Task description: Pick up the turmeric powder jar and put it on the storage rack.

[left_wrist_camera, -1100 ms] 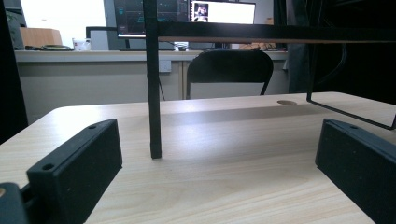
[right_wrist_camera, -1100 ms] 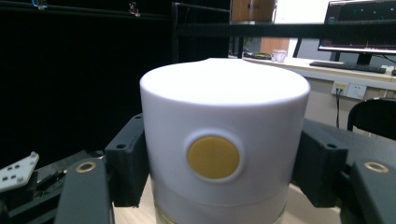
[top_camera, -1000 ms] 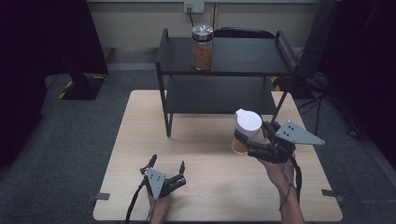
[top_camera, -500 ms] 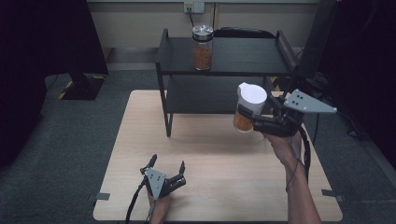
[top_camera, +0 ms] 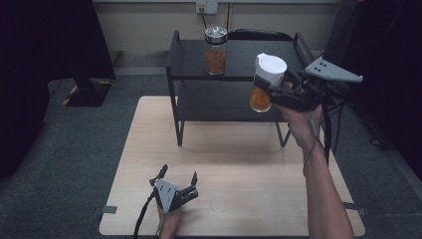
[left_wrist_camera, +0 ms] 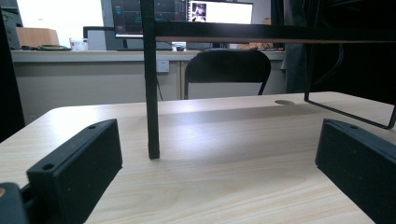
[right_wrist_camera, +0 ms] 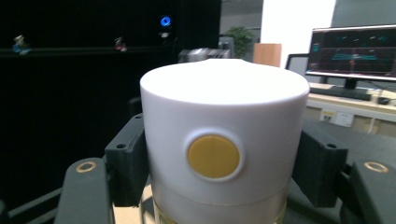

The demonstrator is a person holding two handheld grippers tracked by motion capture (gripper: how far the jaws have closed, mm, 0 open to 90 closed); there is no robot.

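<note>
Nearest the person, the left gripper (top_camera: 178, 180) is rested on the wooden table (top_camera: 239, 164) with its jaws spread wide and nothing between them. Further out, a white-lidded jar (top_camera: 266, 82) of orange contents is clamped at its lid by the right gripper (top_camera: 278, 92) and held in the air beside the black shelf rack (top_camera: 239, 74). Placement is judged unfinished: 1 metal-lidded jar (top_camera: 216, 51) is already stood on the top shelf, and the carried jar is not yet set down. Beyond are grey carpet, a chair and a wall socket.
</note>
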